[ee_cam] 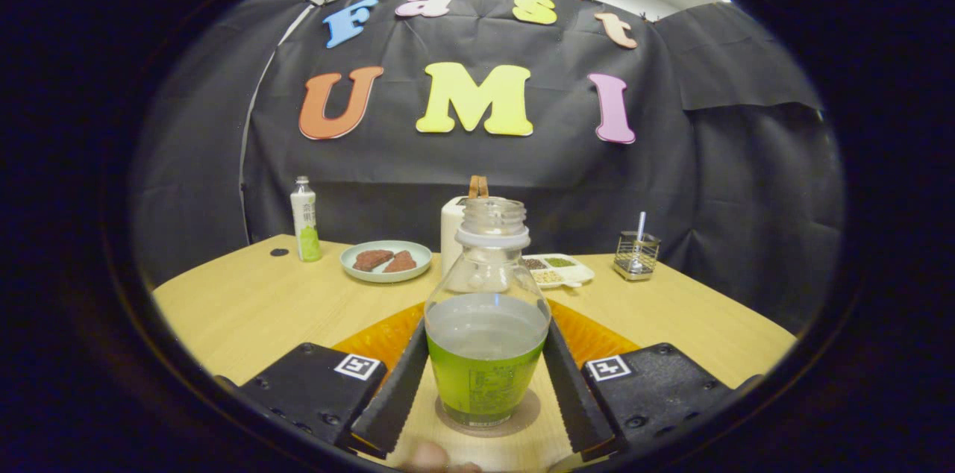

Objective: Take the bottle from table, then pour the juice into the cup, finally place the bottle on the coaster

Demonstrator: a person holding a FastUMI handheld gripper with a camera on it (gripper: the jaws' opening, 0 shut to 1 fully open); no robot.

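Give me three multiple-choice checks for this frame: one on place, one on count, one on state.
1. The bottle stands on:
A. a coaster
B. the plate
C. the bare table

2. Brown pieces on the green plate:
A. one
B. two
C. four

3. The bottle's mouth is:
A. capped
B. corked
C. open

Key: 1 A, a round disc shows under its base; 2 B, two pieces lie side by side; 3 C, no cap on the neck. The claw has a finger against each side of the bottle.

gripper view | low over table (246,309) | faces booth wall | bottle (486,324) close
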